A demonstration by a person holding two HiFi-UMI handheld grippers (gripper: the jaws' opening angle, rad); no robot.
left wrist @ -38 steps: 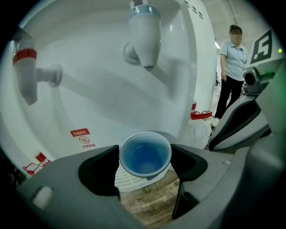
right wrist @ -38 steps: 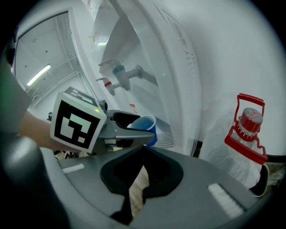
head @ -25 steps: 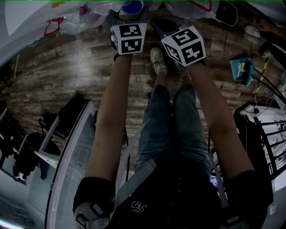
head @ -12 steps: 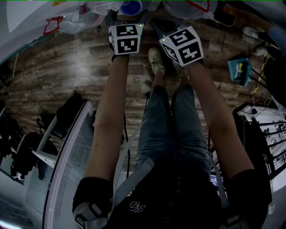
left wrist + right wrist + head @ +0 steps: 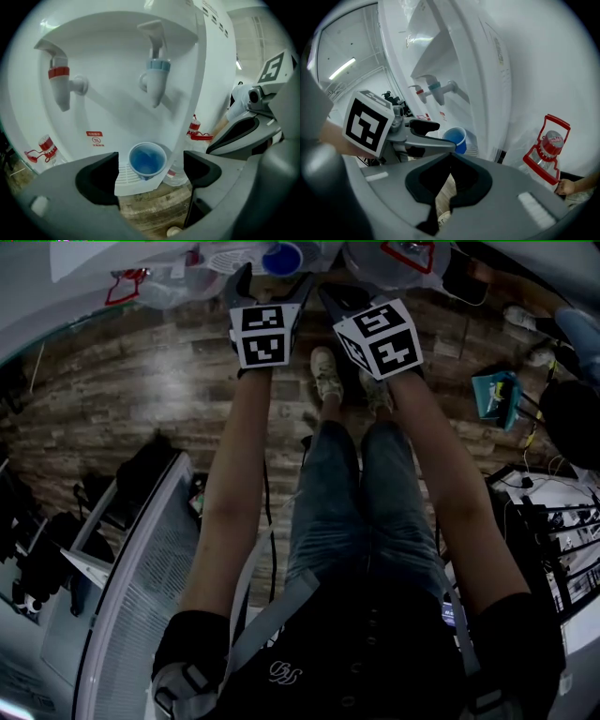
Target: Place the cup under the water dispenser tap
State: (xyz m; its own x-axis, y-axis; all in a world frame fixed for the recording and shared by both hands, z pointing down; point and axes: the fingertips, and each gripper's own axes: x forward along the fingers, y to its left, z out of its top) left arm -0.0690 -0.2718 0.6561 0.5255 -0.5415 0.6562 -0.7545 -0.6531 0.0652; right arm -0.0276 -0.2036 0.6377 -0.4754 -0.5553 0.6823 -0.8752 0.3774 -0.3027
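A blue cup [image 5: 147,160] stands upright on the drip tray [image 5: 125,177] of the white water dispenser [image 5: 112,51], right below the blue tap [image 5: 154,79]. A red tap [image 5: 60,84] hangs further left. My left gripper [image 5: 150,161] is open wide just short of the cup, and its pads do not touch it. In the head view the cup [image 5: 281,257] shows beyond the left gripper [image 5: 272,285]. My right gripper [image 5: 450,157] is shut on nothing, level with the left one and to its right. From the right gripper view the cup [image 5: 456,138] shows past the left gripper's fingers [image 5: 436,143].
Water bottles with red caps and handles stand on both sides of the dispenser [image 5: 548,145] [image 5: 42,147]. Below is a wooden floor [image 5: 141,381] with the person's shoes [image 5: 328,371]. A white rack and dark gear [image 5: 141,549] stand at the left, a teal object [image 5: 495,395] at the right.
The left gripper has drawn back slightly from the cup and its jaws stand wider. The cup stays on the drip tray. The right gripper has hardly moved.
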